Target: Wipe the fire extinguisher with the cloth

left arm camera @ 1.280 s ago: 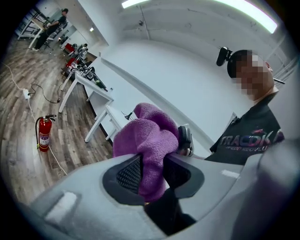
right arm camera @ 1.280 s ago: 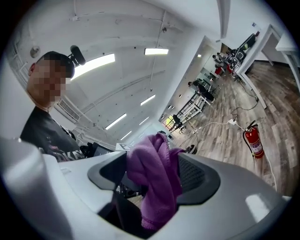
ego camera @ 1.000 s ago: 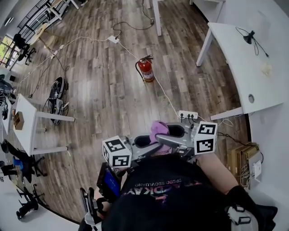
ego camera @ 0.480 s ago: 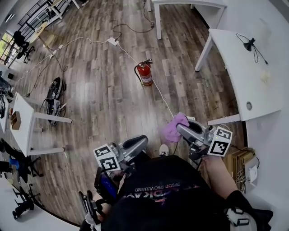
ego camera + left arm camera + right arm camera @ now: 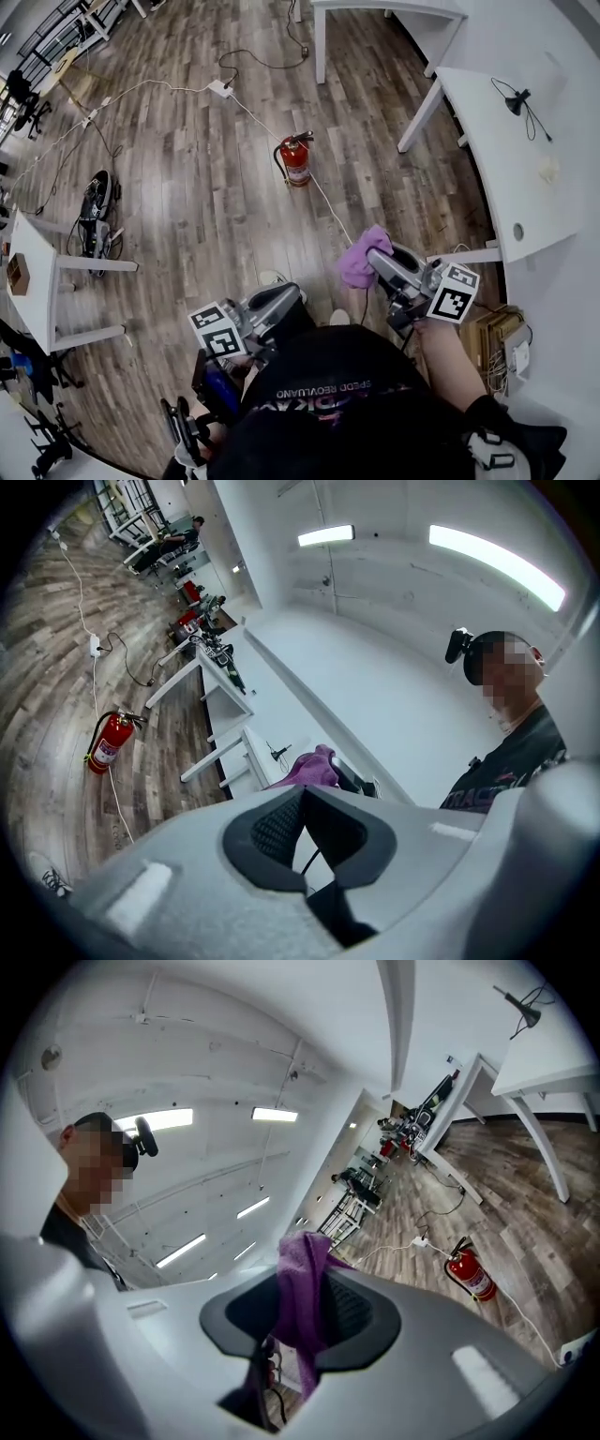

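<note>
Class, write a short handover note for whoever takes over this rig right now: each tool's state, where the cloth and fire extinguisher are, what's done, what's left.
Left tool: shut, empty.
Right tool: shut on the purple cloth, held out in front of the person.
Fire extinguisher: upright on the wood floor, well ahead of both tools, neither touching it; a white cable runs past it.
Done: cloth is in grasp.
Left: get close to the extinguisher and wipe it with the cloth.

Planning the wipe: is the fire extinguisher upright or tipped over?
Upright: the fire extinguisher stands on its base, handle and hose uppermost.
</note>
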Demonstrator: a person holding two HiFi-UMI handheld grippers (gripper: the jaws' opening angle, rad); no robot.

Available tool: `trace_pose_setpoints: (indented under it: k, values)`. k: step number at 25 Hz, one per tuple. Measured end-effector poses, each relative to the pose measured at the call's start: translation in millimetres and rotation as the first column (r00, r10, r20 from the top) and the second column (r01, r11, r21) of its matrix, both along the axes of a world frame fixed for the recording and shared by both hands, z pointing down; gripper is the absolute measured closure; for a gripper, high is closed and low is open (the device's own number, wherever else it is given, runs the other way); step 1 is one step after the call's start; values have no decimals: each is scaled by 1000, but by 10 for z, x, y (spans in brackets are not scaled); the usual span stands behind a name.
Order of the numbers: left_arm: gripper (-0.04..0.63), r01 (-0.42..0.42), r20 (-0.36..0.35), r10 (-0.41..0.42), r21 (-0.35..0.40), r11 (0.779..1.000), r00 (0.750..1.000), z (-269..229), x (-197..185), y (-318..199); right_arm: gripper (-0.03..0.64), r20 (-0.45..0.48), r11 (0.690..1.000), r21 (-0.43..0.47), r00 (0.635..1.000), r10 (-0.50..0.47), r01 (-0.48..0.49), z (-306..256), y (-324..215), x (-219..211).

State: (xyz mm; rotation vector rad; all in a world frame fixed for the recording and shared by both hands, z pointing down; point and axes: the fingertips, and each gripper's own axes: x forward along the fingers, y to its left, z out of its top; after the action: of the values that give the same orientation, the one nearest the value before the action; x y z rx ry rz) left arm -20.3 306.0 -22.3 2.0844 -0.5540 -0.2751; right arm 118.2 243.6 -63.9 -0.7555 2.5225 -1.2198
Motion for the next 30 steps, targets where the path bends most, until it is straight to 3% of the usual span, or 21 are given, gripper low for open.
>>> trace_pose_setpoints:
  k: [5,12,15,19,25,30]
  values:
    - [598,-50,-33,50,13,999,998,49,-422,-663,509,-27,993,-20,993,117,-118,61,-618,-218]
    - [598,-77,-27,78,26,997,997,17,-1019,-1267,509,-73,979,-48,978,195,-199,3,-1382,-613]
    - [598,-38,-42,39,20,999,998,34,-1244,-1394,509,-82,972,-96,975,205,-213,31,-1567,-733]
    - [598,22,-78,-21,15,1000,997,131,-1511,-1570,510,-164,978,-67,969,183,-196,55,-1924,-853]
    - [598,37,-79,-43,-79,996,996,433,-1569,-1802,509,-219,976,-58,956,194,-211,281,-2482,-807]
    - [598,48,-21,-52,-143,989,998,652,-1277,-2024,509,-194,981,-104,971,141,-163,666,-2904,-619]
